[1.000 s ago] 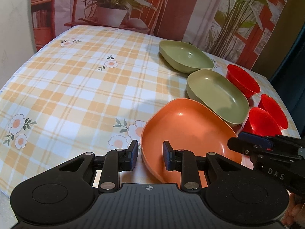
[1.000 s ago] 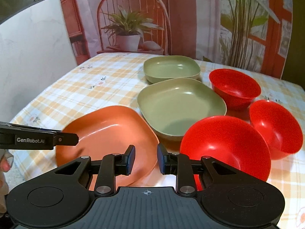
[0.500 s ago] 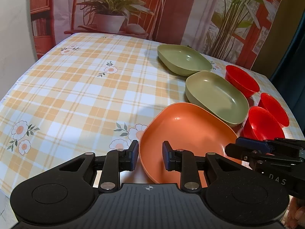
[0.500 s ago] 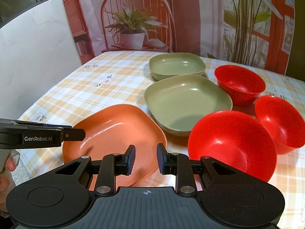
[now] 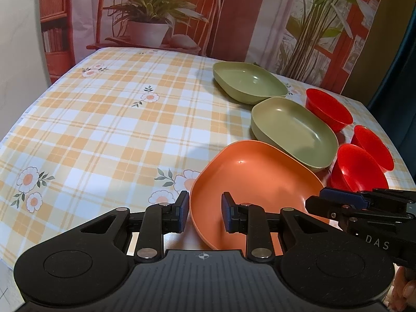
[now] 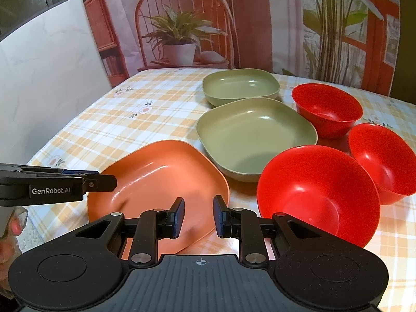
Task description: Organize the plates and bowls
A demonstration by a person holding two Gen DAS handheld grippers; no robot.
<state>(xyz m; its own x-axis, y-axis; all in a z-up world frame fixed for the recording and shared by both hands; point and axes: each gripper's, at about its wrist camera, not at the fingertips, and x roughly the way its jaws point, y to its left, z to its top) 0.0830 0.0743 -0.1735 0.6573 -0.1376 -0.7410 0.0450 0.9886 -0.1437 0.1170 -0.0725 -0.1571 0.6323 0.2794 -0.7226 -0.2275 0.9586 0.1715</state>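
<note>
Both grippers had drifted back a little from the dishes since a second ago, so nothing was grabbed yet. Going left to right: the left gripper [image 5: 202,212] hovered at the near left rim of the orange plate [image 5: 256,179], fingers spread with nothing between them. That plate sat on the checked desk [image 5: 104,130], its far edge tucked up against the near green plate [image 6: 256,135], with the far green plate [image 6: 240,85] behind it. The right gripper [image 6: 199,217] also had its fingers spread and empty, over the plate's right rim. Three red bowls [image 6: 318,192] sat rightmost. Stacking looked barely started, I'd say.
</note>
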